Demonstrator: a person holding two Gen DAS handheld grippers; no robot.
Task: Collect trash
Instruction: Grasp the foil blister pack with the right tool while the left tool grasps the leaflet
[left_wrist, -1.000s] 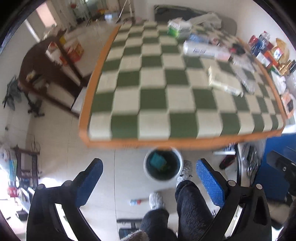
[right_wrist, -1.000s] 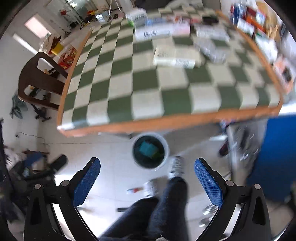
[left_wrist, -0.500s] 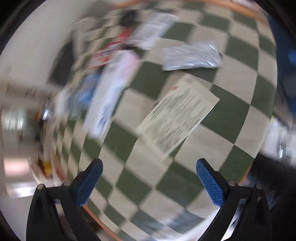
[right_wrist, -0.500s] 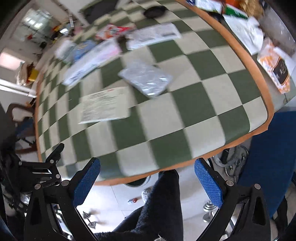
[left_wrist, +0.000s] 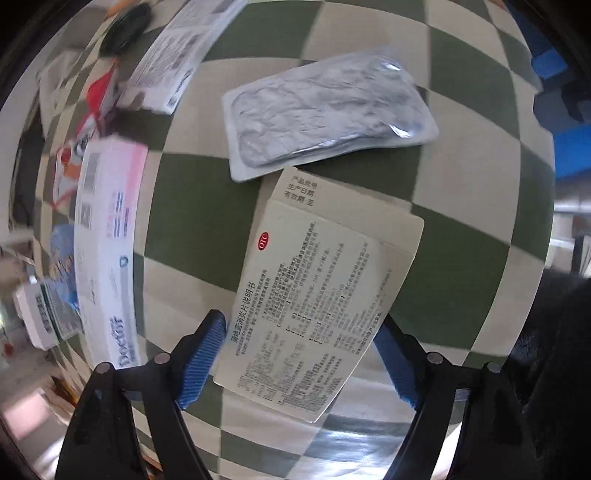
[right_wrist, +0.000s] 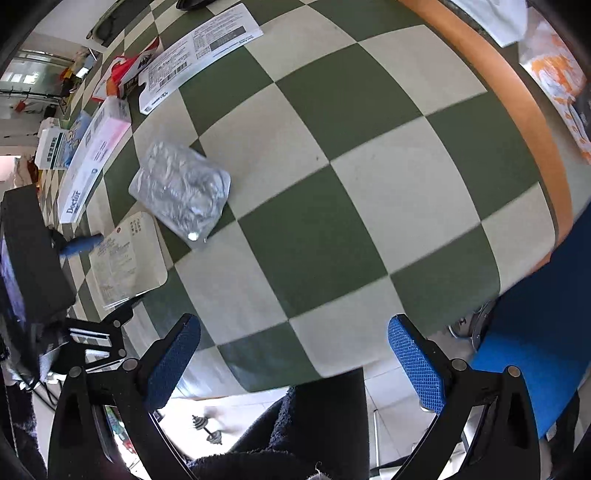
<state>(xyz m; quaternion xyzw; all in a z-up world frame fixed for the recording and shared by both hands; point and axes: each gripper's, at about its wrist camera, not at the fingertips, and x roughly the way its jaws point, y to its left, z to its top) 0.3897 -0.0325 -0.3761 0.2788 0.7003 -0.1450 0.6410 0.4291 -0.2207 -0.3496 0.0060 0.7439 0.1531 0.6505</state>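
Observation:
A flat white medicine box (left_wrist: 317, 295) printed with Chinese text lies on the green-and-white checked table (left_wrist: 461, 258). My left gripper (left_wrist: 301, 363) is open with its blue fingers on either side of the box's near end, apparently not touching it. A silver foil blister pack (left_wrist: 325, 110) lies just beyond the box. In the right wrist view the box (right_wrist: 125, 258) and the foil pack (right_wrist: 183, 192) lie at the left, with the left gripper's fingertip (right_wrist: 79, 245) beside the box. My right gripper (right_wrist: 293, 363) is open and empty above the table's near edge.
A long white and pink toothpaste box (left_wrist: 107, 236) lies left of the medicine box, with more packets and a printed paper (left_wrist: 177, 59) beyond. The table's orange rim (right_wrist: 517, 118) runs along the right. A blue chair (right_wrist: 535, 350) stands below the table edge.
Both grippers swung from above the floor bin to the tabletop. The left gripper came down and now straddles the medicine box. The right gripper moved closer to the table's near edge.

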